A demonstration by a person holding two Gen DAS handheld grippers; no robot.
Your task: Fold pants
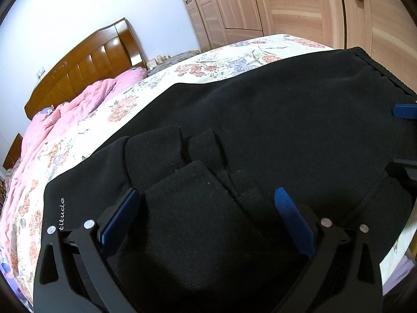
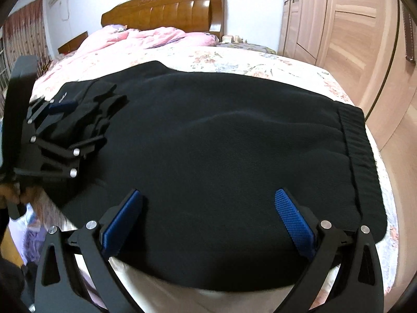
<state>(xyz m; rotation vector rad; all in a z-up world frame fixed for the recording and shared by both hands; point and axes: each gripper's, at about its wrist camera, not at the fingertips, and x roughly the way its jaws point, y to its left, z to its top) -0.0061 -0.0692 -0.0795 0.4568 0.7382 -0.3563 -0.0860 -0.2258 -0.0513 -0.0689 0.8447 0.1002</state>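
Black pants (image 2: 221, 143) lie flat on the bed, folded lengthwise, with the ribbed waistband (image 2: 357, 151) at the right and the ribbed leg cuffs (image 1: 182, 172) bunched at the left end. My left gripper (image 1: 206, 200) is open with its blue pads on either side of the cuffs, gripping nothing. It also shows in the right wrist view (image 2: 65, 120) at the left. My right gripper (image 2: 208, 200) is open over the near edge of the pants, about the middle of their length. One of its fingertips (image 1: 404, 110) shows in the left wrist view.
The bed has a floral sheet (image 2: 260, 62) and a pink quilt (image 2: 135, 36) piled by the wooden headboard (image 2: 166, 7). A wooden wardrobe (image 2: 351, 26) stands at the right. The bed's near edge (image 2: 208, 294) runs just under my right gripper.
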